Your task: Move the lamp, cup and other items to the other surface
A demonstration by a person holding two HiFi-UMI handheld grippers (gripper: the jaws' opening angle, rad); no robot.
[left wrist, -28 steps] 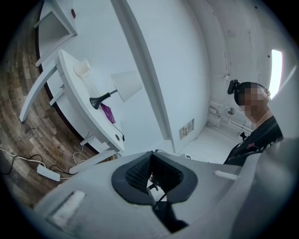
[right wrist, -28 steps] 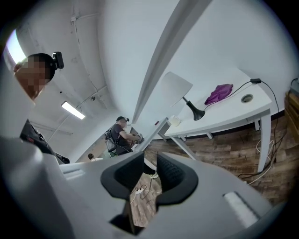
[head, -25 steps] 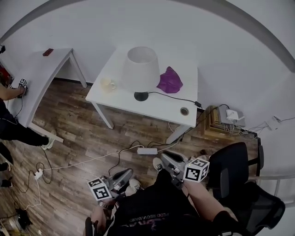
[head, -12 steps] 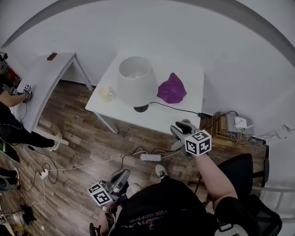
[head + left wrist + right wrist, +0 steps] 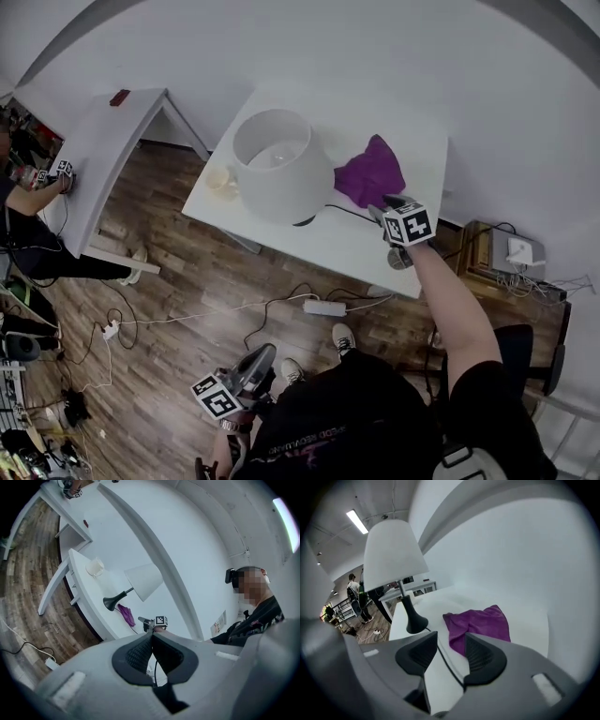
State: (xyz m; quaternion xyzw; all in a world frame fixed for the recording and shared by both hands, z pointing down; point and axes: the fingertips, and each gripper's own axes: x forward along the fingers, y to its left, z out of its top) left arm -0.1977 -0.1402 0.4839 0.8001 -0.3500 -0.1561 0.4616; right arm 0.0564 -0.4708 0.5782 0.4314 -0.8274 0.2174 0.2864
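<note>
Head view: right gripper (image 5: 386, 206) is out over the white table (image 5: 347, 246), just beside the purple cloth (image 5: 368, 173) and near the base of the lamp (image 5: 281, 164). Right gripper view: jaws apart, roughly mid-open, and they have just been opening. The pads press on nothing. The lamp's black cord (image 5: 450, 663) lies on the tabletop and shows in the gap between the jaws, not gripped. Past the tips the cloth lies crumpled on the table, with the black lamp base just left of it and the white shade above. The lamp stands upright. The cup (image 5: 221, 180) sits at the table's left edge, on the far side of the lamp from the cloth.

The left gripper (image 5: 255, 364) is low by the person's lap, over the wood floor (image 5: 178, 291), well apart from the table. Left gripper view: pad tips together, nothing between them.

A second white table (image 5: 103, 150) stands to the left with a small dark red item (image 5: 119, 97) at its far end. A white power strip (image 5: 325, 307) lies on the floor by the first table.
</note>
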